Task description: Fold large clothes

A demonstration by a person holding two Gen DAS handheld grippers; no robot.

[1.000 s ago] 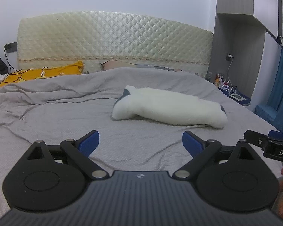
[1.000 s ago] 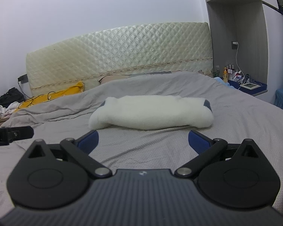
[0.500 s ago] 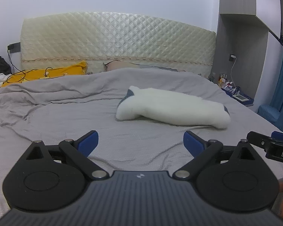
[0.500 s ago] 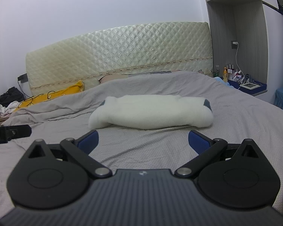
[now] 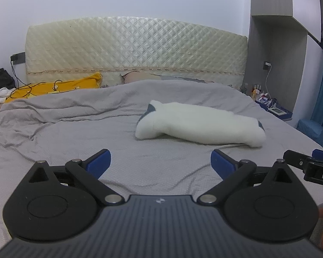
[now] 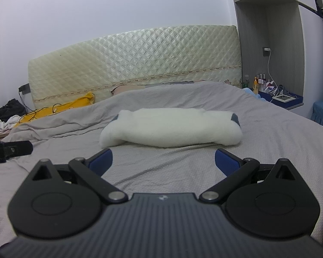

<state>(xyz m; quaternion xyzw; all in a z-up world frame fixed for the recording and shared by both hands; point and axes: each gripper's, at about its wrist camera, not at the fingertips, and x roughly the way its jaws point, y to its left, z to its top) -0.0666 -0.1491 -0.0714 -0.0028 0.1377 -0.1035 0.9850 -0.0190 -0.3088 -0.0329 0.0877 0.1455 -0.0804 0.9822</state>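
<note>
Nearest, the left claw (image 5: 160,161) and right claw (image 6: 163,160) are hanging wide and gripping nothing above the bed (image 5: 75,142). Farther on, the white garment (image 6: 170,129) is lying bundled mid-bed, toward the right edge; folding seems done, perhaps only tidying is remaining.
</note>
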